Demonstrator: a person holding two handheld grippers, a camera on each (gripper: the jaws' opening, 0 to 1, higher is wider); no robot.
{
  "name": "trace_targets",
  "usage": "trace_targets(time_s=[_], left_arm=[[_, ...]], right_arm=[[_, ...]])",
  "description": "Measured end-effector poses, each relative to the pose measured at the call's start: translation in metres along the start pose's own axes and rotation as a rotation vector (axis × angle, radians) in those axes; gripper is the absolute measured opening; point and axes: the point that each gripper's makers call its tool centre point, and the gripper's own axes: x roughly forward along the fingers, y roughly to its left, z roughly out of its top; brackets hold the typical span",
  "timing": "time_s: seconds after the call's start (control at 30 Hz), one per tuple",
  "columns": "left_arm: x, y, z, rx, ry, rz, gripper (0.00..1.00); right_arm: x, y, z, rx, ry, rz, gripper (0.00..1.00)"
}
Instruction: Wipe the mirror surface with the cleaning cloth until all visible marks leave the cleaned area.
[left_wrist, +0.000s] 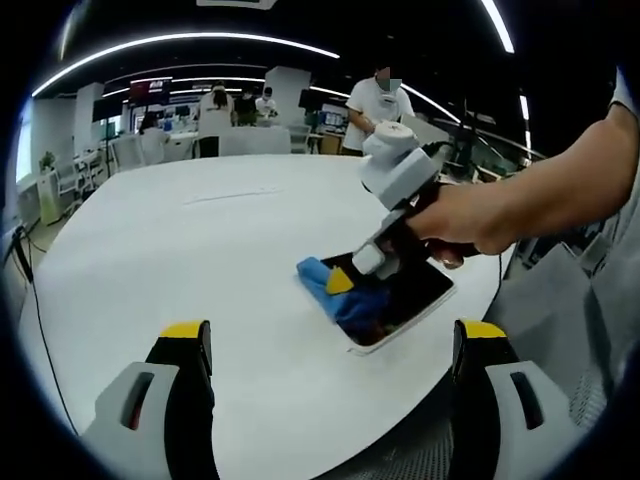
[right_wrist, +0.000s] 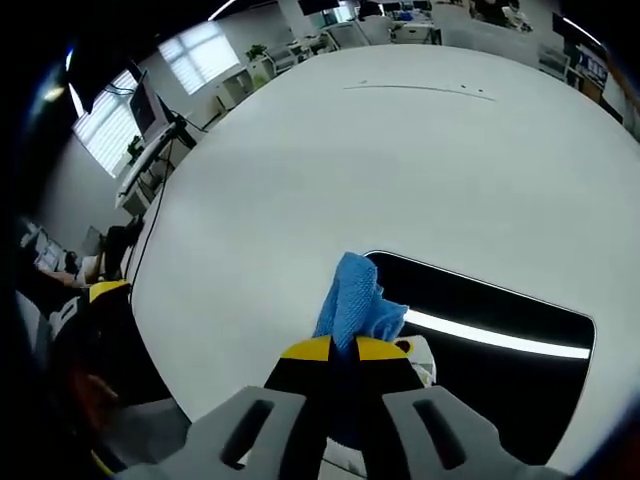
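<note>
Here I see the mirror (right_wrist: 490, 330) lying flat near the edge of the white table (right_wrist: 400, 160), dark glass reflecting a ceiling light strip. The blue cloth (right_wrist: 352, 300) sits bunched on the mirror's end, pinched between my right gripper's (right_wrist: 340, 350) closed yellow-tipped jaws. My left gripper (left_wrist: 330, 335) hovers apart, jaws spread wide with nothing between them. People stand beyond the table.

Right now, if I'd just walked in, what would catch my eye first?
Probably the blue cloth, pinched in the right tongs and pressed on the near end of a dark mirror lying flat on a big white table. The left tongs hang open, holding nothing, short of the mirror. A ceiling light shows as a bright streak in the glass.
</note>
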Motion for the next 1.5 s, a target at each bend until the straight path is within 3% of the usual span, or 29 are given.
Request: trace_targets(time_s=[0.33, 0.93, 1.5], left_arm=[[-0.002, 0.011, -0.010, -0.033, 0.024, 0.021, 0.99], [0.005, -0.009, -0.006, -0.011, 0.019, -0.042, 0.99], [0.002, -0.018, -0.007, -0.055, 0.012, -0.065, 0.99]], right_arm=[[0.000, 0.000, 0.000, -0.038, 0.001, 0.002, 0.00], [-0.003, -0.006, -0.003, -0.072, 0.017, 0.006, 0.00], [-0.018, -0.033, -0.015, -0.035, 0.022, -0.003, 0.00]])
